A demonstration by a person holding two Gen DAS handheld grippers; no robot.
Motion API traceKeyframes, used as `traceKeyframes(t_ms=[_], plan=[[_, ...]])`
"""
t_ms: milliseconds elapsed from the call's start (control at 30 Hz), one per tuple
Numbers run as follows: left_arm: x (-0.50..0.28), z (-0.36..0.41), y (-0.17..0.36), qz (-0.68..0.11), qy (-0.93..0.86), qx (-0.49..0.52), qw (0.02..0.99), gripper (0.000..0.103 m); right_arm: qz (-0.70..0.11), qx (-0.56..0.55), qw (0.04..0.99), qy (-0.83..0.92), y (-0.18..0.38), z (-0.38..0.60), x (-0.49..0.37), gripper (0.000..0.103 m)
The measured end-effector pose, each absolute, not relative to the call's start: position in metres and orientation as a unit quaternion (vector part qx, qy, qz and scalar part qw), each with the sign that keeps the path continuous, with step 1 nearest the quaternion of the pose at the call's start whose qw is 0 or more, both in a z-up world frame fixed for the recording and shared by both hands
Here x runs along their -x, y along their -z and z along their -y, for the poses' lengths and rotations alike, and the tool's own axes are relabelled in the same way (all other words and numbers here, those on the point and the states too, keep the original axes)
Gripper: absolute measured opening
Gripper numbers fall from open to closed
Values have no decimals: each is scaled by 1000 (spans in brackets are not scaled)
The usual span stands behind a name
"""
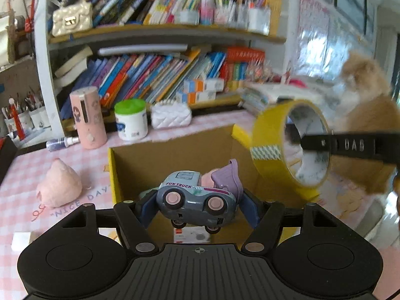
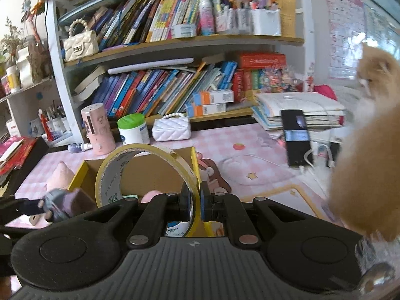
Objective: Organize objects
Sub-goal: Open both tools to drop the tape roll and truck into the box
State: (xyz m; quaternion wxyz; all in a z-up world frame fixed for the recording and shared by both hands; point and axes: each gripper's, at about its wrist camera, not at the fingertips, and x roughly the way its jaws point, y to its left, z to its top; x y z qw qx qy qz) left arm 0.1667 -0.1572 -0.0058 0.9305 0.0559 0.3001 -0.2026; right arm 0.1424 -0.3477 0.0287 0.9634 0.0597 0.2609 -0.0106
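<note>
A grey-blue toy truck [image 1: 196,197] with pink wheels and a lilac tipper lies on its side between the fingers of my left gripper [image 1: 197,206], which is shut on it above the open cardboard box [image 1: 150,160]. My right gripper [image 2: 195,206] is shut on the wall of a yellow tape roll [image 2: 140,165], one pad inside the ring and one outside. In the left wrist view the tape roll [image 1: 270,140] hangs over the box's right edge, on the black finger [image 1: 350,146] of the right gripper. The truck [image 2: 58,203] shows at the left in the right wrist view.
The box stands on a pink checked tablecloth [image 2: 250,145]. Behind it are a pink cylinder [image 1: 87,117], a green-lidded tub [image 1: 131,118], a white quilted purse [image 1: 171,115] and full bookshelves [image 1: 160,75]. A pink lump [image 1: 58,187] lies left. An orange cat [image 2: 370,150] sits right, near a phone [image 2: 297,137].
</note>
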Motion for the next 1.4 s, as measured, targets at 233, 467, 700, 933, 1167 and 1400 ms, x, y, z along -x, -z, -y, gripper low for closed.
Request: traceKeyframes(t_ms=[233, 467, 700, 933, 1167, 1400], plan=[[-193, 171, 36, -355, 174, -67, 916, 69, -312, -38, 948, -47, 0, 334, -206, 7], [-202, 178, 45, -372, 163, -72, 911, 69, -369, -13, 925, -84, 26, 324, -258, 7], [-203, 182, 46, -375, 156, -75, 911, 70, -403, 18, 908, -108, 38, 314, -289, 10], [-193, 179, 39, -355, 151, -67, 920, 70, -413, 38, 901, -127, 42, 306, -296, 20], [-182, 172, 29, -339, 147, -59, 927, 74, -398, 37, 907, -130, 32, 304, -285, 56], [-163, 162, 20, -322, 152, -47, 933, 75, -374, 14, 920, -119, 14, 312, -261, 56]])
